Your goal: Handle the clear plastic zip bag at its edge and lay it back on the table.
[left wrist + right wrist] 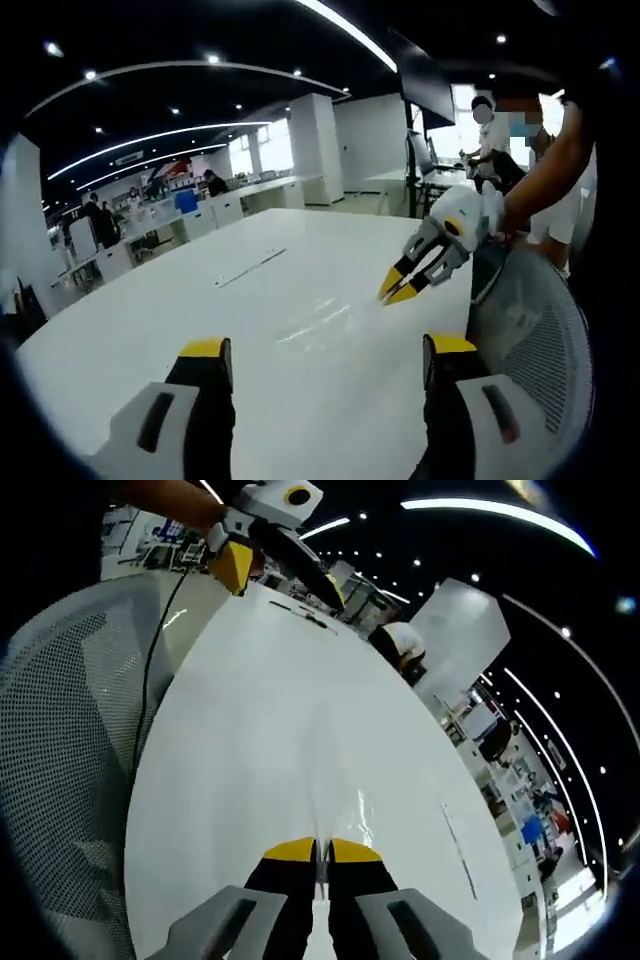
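the edge-handling step is judged in hand: the right gripper (322,852) is pinched on the edge of the clear zip bag (335,815), which lies flat on the white table (260,710). release and withdrawal are called for next. in the left gripper view, the left gripper (325,352) is seen spread wide, well apart from the bag (320,325); beside it a mesh chair (535,340) is seen.
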`<state>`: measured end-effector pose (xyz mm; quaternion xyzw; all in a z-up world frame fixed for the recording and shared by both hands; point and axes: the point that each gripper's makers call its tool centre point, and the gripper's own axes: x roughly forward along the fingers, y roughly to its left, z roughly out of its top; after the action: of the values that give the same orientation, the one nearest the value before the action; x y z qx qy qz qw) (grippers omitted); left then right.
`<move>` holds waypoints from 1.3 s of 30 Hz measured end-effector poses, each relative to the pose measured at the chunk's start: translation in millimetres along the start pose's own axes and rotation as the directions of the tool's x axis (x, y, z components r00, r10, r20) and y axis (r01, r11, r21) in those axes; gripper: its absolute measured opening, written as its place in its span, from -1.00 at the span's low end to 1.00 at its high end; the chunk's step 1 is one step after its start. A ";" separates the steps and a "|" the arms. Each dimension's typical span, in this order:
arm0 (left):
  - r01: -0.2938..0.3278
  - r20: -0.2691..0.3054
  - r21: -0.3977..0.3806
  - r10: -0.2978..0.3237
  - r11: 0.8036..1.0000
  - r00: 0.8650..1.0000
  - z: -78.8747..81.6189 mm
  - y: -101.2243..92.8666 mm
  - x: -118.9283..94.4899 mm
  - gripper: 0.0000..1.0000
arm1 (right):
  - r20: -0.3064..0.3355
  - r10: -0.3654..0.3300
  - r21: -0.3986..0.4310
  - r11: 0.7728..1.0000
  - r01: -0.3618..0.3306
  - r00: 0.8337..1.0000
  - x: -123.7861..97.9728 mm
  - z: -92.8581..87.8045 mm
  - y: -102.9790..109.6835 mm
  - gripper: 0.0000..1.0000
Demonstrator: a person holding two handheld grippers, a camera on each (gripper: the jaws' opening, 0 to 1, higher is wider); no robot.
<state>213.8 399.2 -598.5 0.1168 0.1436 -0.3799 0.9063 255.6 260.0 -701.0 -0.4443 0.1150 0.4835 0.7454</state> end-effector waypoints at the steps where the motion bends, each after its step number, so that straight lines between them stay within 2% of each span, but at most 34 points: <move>1: -0.008 0.003 -0.008 0.008 1.000 1.000 -3.0 0.4 -1.3 0.57 | 0.001 0.002 -0.005 1.000 -0.002 1.000 2.4 -1.2 0.2 -1.00; 9: -0.091 0.022 -0.063 0.092 0.994 0.995 -28.5 7.4 -11.6 0.58 | 0.005 0.016 -0.108 0.994 -0.015 1.000 19.6 -9.8 -6.1 -1.00; 14: -0.103 -0.013 -0.050 0.103 0.993 0.995 -44.8 4.6 -14.8 0.56 | 0.002 0.037 -0.172 0.984 -0.036 0.999 29.7 -14.7 -7.6 -1.00; 19: -0.111 0.003 -0.079 0.112 0.991 0.994 -51.4 2.0 -17.1 0.54 | -0.020 0.057 -0.184 0.981 -0.059 0.998 42.2 -23.2 -8.4 -1.00; 22: -0.106 -0.007 -0.085 0.106 0.991 0.994 -57.0 -1.3 -14.0 0.52 | -0.040 0.089 -0.162 0.982 -0.094 0.995 49.7 -30.6 -2.7 -1.00; 26: -0.112 -0.009 -0.086 0.111 0.990 0.994 -60.5 -1.8 -11.3 0.52 | -0.060 0.091 -0.123 0.988 -0.098 0.994 54.9 -35.2 -2.8 -0.99; 30: -0.114 -0.003 -0.090 0.114 0.989 0.993 -62.8 -4.9 -7.7 0.53 | -0.113 0.102 -0.062 0.992 -0.109 0.988 58.6 -45.4 0.1 -0.94; 33: -0.106 0.002 -0.096 0.107 0.990 0.994 -63.5 -9.6 -4.5 0.52 | -0.142 0.103 0.040 0.994 -0.098 0.985 60.8 -51.6 3.1 -0.82; 35: -0.101 -0.004 -0.090 0.101 0.991 0.995 -64.8 -11.6 -2.7 0.52 | -0.126 0.105 0.086 0.992 -0.095 0.986 60.8 -49.4 5.7 -0.70; 37: -0.096 -0.006 -0.084 0.096 0.992 0.995 -65.5 -12.9 -1.9 0.52 | -0.155 0.107 0.124 0.988 -0.088 0.982 56.6 -54.5 8.7 -0.61; 39: -0.093 -0.008 -0.081 0.093 0.992 0.996 -66.7 -13.4 -1.2 0.52 | -0.137 0.090 0.180 0.982 -0.065 0.986 53.7 -51.5 11.4 -0.49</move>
<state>192.0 412.3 -661.5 0.0873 0.1553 -0.3309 0.9267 286.7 255.0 -769.4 -0.4062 0.2280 0.4667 0.7518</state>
